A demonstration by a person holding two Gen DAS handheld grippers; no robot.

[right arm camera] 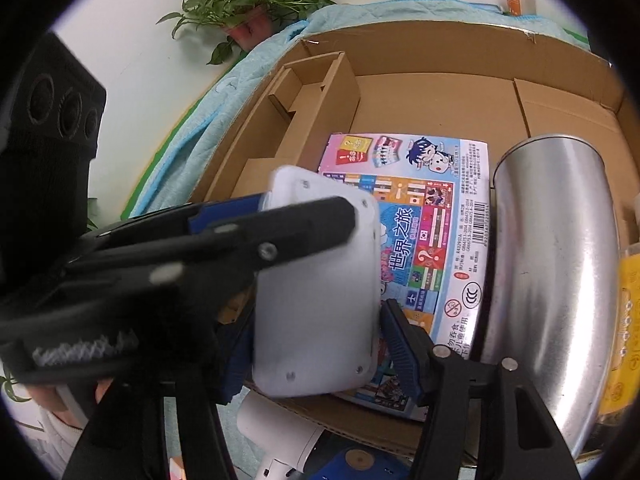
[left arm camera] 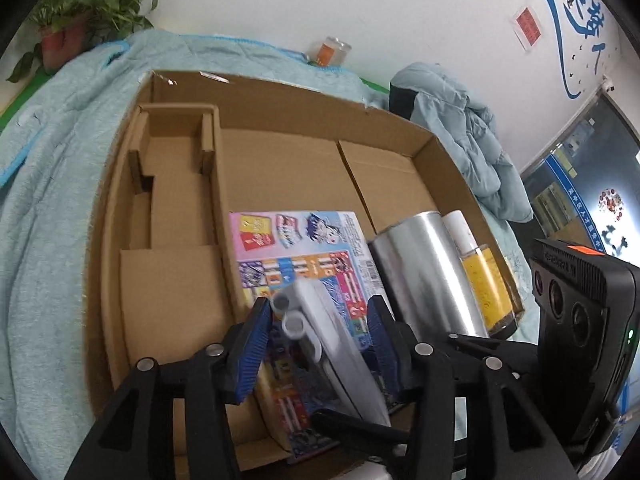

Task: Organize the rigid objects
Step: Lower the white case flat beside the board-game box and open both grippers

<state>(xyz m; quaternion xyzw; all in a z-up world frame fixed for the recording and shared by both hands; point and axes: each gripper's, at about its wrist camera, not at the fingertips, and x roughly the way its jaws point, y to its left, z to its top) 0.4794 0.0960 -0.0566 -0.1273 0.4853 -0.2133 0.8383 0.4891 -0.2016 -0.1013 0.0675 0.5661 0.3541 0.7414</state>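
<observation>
A white flat device (right arm camera: 320,300) with rounded corners hangs over the near end of an open cardboard box (left arm camera: 280,168). My right gripper (right arm camera: 316,316) is shut on it: its right blue pad presses the device's edge, and its left pad is hidden. In the left wrist view the device (left arm camera: 320,320) shows edge-on between the blue pads of my left gripper (left arm camera: 318,320), with gaps on both sides, so that gripper is open. One black finger (right arm camera: 304,220) of the left gripper crosses the device's top. Under the device lies a colourful board-game box (left arm camera: 304,240). Beside it lie a silver tin (left arm camera: 424,272) and a yellow bottle (left arm camera: 484,276).
Cardboard dividers (left arm camera: 172,184) form compartments in the box's left part. A teal blanket (left arm camera: 48,200) lies under the box, with a potted plant (left arm camera: 80,8) and a glass jar (left arm camera: 330,52) behind. A white tool (right arm camera: 276,440) and a blue item (right arm camera: 360,460) lie before the box's near wall.
</observation>
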